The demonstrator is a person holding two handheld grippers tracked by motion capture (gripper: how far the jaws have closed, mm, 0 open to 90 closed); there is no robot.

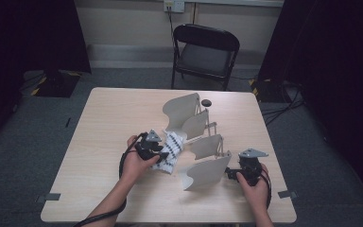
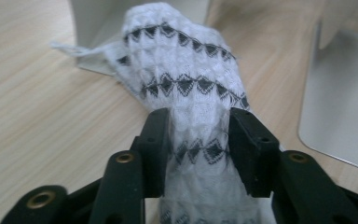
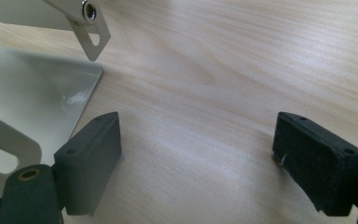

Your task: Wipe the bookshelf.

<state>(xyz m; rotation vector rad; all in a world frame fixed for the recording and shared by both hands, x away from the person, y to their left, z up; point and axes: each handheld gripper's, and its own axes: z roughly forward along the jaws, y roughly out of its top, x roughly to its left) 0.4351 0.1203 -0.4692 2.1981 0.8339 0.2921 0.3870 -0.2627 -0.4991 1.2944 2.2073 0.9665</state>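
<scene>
A white cloth (image 1: 171,152) with black zigzag bands lies bunched on the wooden table (image 1: 108,123), against a pale metal rack (image 1: 203,142) of several curved plates. My left gripper (image 1: 160,154) comes at the cloth from the left. In the left gripper view, the cloth (image 2: 182,70) fills the gap of that gripper (image 2: 199,126), and both pads squeeze it narrower there. My right gripper (image 1: 230,174) sits by the rack's near right plate. In the right gripper view, its jaws (image 3: 196,140) stand wide open over bare wood, with a plate (image 3: 32,88) at the left.
A small black round object (image 1: 206,102) lies on the table behind the rack. A black folding chair (image 1: 205,54) stands beyond the far edge. Dark curtains hang at both sides. Bare table surface stretches to the left and along the front edge.
</scene>
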